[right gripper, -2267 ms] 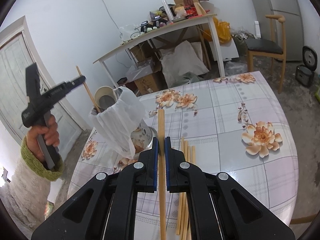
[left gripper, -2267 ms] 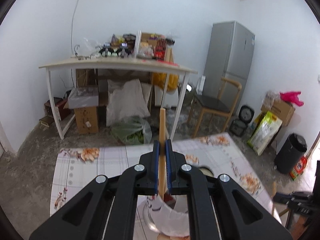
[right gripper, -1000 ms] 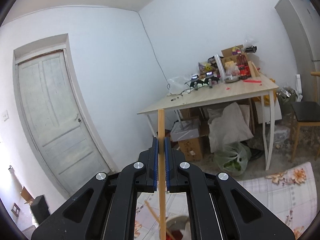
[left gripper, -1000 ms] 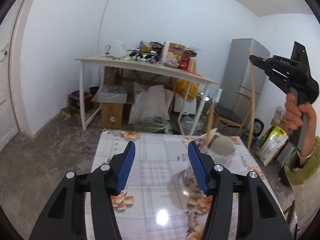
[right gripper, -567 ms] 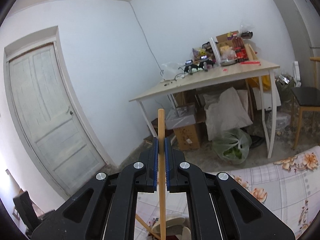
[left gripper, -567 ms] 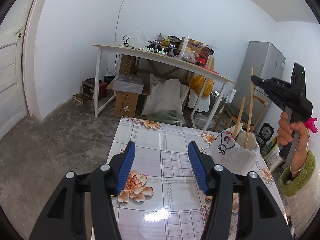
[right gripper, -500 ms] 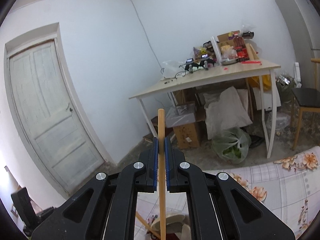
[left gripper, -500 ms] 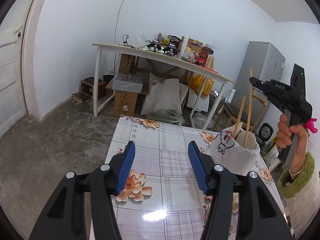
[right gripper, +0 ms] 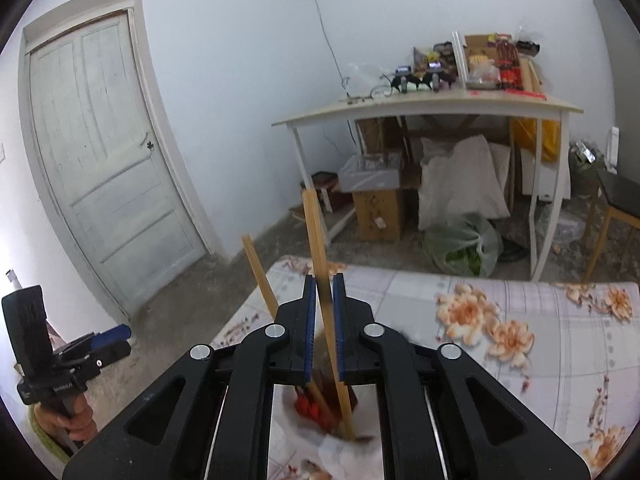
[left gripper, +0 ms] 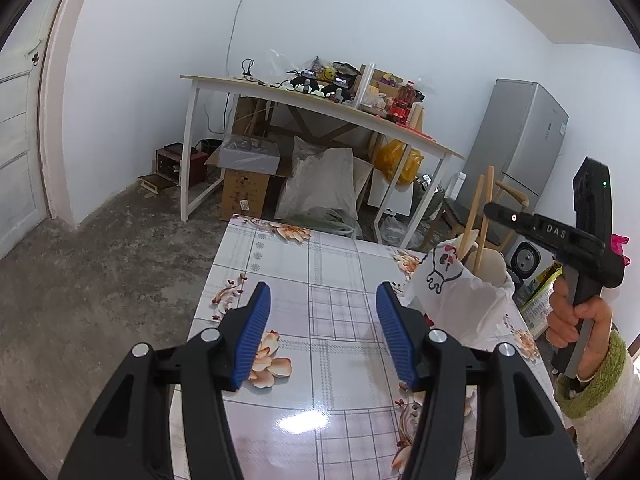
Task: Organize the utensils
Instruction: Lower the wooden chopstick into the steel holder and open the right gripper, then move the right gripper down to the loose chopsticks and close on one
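My right gripper (right gripper: 322, 280) hovers just above the utensil holder (right gripper: 340, 452), a pot lined with a white bag. Its jaws are opening. A wooden chopstick (right gripper: 318, 248) stands tilted between the pads, loose, with its lower end down in the holder. A second chopstick (right gripper: 258, 268) leans out to the left. In the left wrist view the holder (left gripper: 460, 292) shows a drawn chicken, both chopsticks (left gripper: 472, 216) rise from it, and the right gripper (left gripper: 492, 210) is beside them. My left gripper (left gripper: 322, 300) stays open over the floral table (left gripper: 320, 360), nothing between its fingers.
A cluttered wooden desk (left gripper: 320, 108) stands behind the table, with boxes and sacks (left gripper: 320, 184) under it. A grey fridge (left gripper: 520, 140) and a chair (right gripper: 616, 200) are at the right, a white door (right gripper: 100, 160) at the left. A hand (left gripper: 576, 316) holds the right gripper.
The right gripper has come down over the holder and its jaws have parted; the chopstick, held upright before, now leans loose in the holder. The left gripper sank a little.
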A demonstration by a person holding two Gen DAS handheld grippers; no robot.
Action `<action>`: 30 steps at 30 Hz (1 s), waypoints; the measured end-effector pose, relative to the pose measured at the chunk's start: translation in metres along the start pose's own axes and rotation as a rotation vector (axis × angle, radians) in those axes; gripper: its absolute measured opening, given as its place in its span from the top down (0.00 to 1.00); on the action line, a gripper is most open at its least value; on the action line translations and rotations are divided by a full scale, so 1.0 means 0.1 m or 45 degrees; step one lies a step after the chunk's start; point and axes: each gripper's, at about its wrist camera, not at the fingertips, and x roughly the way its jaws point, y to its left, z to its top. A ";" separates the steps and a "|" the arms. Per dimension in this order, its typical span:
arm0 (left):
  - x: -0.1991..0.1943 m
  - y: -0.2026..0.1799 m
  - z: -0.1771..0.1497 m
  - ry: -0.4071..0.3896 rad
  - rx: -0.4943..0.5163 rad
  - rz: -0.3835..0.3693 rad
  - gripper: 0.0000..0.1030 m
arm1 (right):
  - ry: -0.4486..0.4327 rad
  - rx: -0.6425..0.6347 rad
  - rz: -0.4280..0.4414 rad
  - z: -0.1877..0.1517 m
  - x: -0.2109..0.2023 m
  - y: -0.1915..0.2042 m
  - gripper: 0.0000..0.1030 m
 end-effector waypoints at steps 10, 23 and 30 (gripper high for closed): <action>-0.06 -0.15 -0.05 0.002 0.015 -0.035 0.47 | -0.068 0.071 0.050 -0.11 -0.62 -0.11 0.67; -0.02 -0.42 -0.20 0.041 0.047 -0.122 0.40 | -0.043 0.237 -0.165 -0.80 -1.40 -0.69 0.56; 0.18 -0.70 -0.48 0.167 0.088 -0.199 0.38 | 0.174 0.405 -0.270 -1.57 -1.34 -1.02 0.61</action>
